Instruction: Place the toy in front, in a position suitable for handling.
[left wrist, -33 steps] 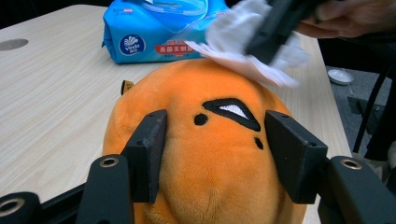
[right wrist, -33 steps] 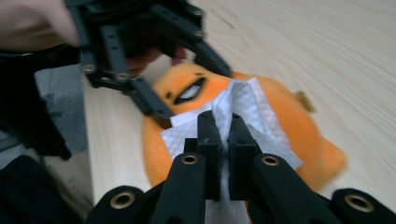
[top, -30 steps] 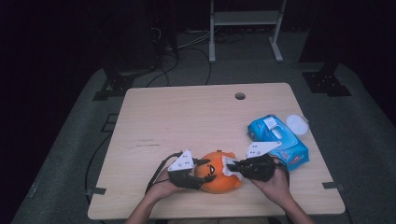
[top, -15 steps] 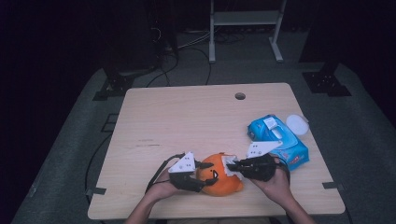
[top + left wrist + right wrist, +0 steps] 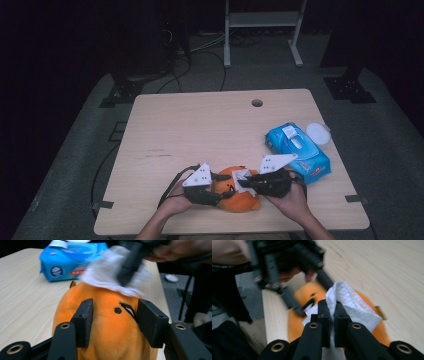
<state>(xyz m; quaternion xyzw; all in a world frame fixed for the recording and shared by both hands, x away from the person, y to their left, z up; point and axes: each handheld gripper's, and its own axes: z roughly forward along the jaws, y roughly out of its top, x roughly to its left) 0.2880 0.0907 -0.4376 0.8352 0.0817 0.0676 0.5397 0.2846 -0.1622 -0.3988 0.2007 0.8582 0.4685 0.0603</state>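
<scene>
Left hand-held gripper spread wide around an orange plush toy, jaws flanking its face on either side and pressing the plush. Right hand-held gripper pinched tight on a white wipe, laid over the toy's top.

Broad pale wooden tabletop, mostly bare across the far and left parts, with wide open room there. Round cable hole near the far edge. Orange plush toy close to the near edge, between both hands, little margin left toward the person. Blue wipes pack just right of the right hand-held gripper, near the right edge. Round blue-and-white logo and a small red label on the pack's side in the left gripper view, printing too blurred to read. White flip lid at the pack's far right corner, beside the tabletop's right edge. Left hand-held gripper at the toy's left flank in the high view. Small black eye and a dark mouth line on the toy's face, between the spread jaws.
</scene>
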